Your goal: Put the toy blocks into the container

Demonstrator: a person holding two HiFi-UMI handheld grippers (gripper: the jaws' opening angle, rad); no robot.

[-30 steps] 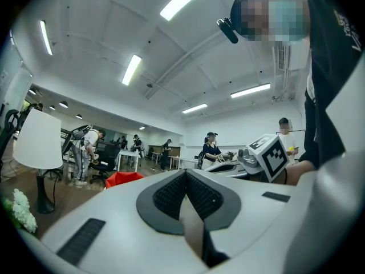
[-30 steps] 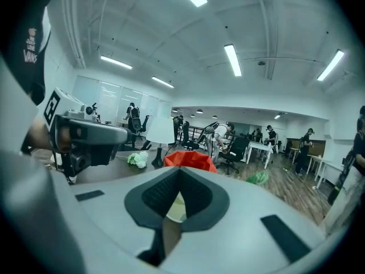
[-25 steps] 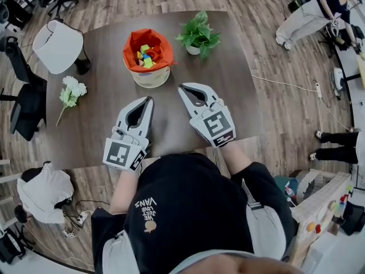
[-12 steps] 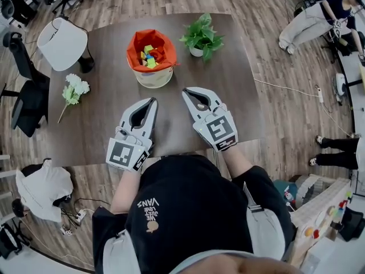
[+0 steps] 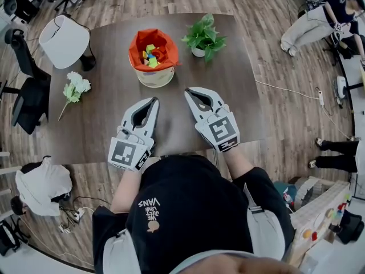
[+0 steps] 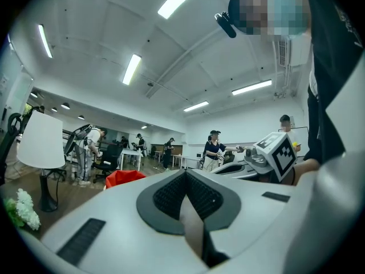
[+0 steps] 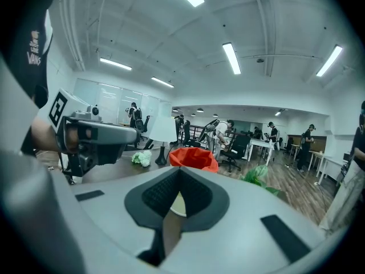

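Since the blocks (image 5: 150,55) lie heaped inside the orange-lined container (image 5: 154,79), none shows loose on the table (image 5: 102,121). That container stands straight ahead of the left tool (image 5: 153,100), the nearer one, whose jaws are pressed together on nothing. The right tool (image 5: 189,92), likewise closed and empty, points past the container's right side. The task looks finished.

Multicoloured plastic toy blocks (image 5: 150,56) in a cream round tub (image 5: 153,77)
Upright, lined in orange-red fabric, blocks piled inside, just beside the potted plant (image 5: 203,37).
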